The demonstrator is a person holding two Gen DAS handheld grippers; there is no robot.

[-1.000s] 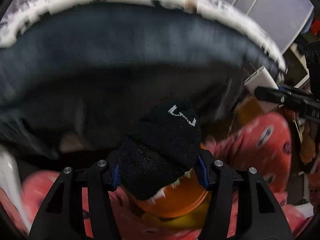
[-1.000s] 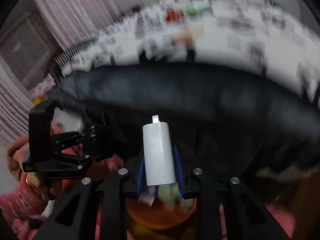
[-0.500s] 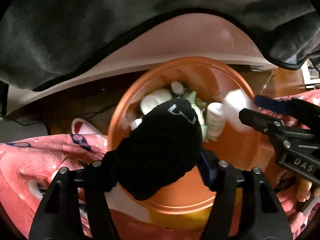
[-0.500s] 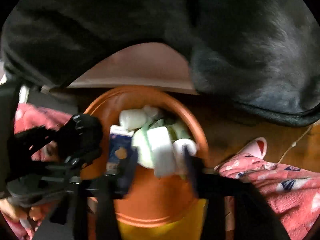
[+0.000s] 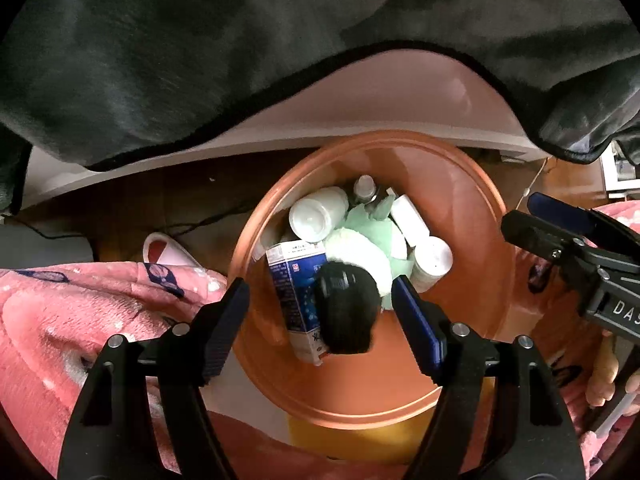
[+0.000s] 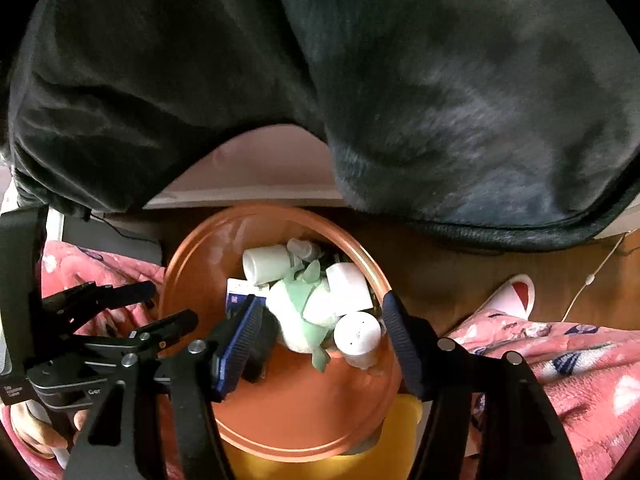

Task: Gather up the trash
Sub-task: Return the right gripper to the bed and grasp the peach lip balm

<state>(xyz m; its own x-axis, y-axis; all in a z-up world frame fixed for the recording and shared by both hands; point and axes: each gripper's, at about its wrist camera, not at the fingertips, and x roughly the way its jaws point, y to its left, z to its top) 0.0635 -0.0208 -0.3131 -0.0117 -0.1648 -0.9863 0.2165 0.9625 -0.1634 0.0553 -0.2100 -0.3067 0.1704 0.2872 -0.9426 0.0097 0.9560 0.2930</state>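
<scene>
An orange bin [image 5: 472, 216] stands on the floor below both grippers; it also shows in the right wrist view [image 6: 192, 264]. My left gripper [image 5: 320, 300] is open above it. A black sock [image 5: 348, 312] is loose between the open jaws, over the bin's contents. My right gripper [image 6: 320, 320] is open and empty over the bin. Inside lie white bottles [image 5: 318, 214], a blue and white carton [image 5: 294, 284], a white box [image 6: 350, 288] and green and white wrapping [image 6: 300, 312]. The right gripper also shows at the right of the left wrist view [image 5: 560, 236].
A dark blanket [image 5: 200, 60] hangs over a pale bed edge [image 5: 380, 92] just behind the bin. Pink pyjama legs [image 5: 60, 320] flank the bin. A pink slipper [image 6: 512, 296] and a cable [image 6: 592, 276] lie on the wooden floor. A yellow base sits under the bin [image 6: 400, 440].
Both grippers swung down from the bed to the bin and opened. The white box dropped from the right gripper into the bin; the black sock left the left gripper's grip.
</scene>
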